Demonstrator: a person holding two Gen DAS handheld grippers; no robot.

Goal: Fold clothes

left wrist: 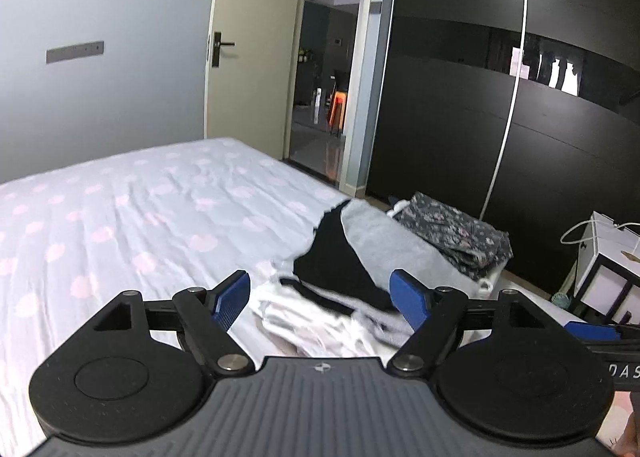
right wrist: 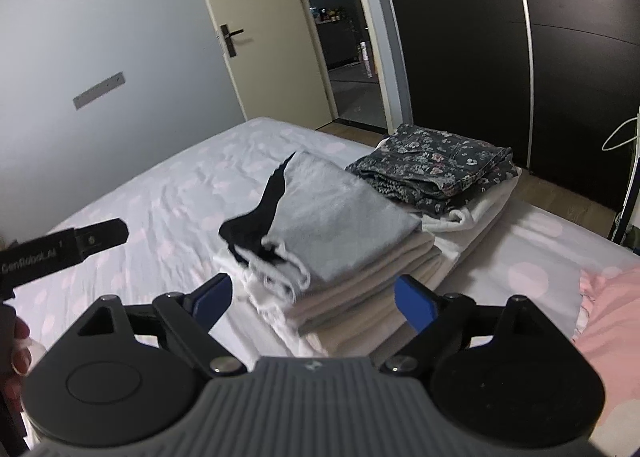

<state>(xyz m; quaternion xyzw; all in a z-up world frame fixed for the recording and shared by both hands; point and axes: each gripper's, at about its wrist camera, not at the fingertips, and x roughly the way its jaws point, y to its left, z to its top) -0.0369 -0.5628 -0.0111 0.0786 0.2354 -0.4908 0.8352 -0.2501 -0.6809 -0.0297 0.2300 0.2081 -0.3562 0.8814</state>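
1. Both tongs, left tongs and right tongs, stand spread and pinch nothing.
2. The folded grey garment tops a stack just ahead of them on the bed.
3. That fold looks finished; next, likely reach for the pink cloth right of the right tongs.

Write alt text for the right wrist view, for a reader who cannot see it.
The open right gripper hovers, holding nothing, before a stack of folded clothes on a bed, topped by a grey and black garment. A folded dark floral garment lies behind it, pink cloth at right, and the left gripper's finger enters at left.
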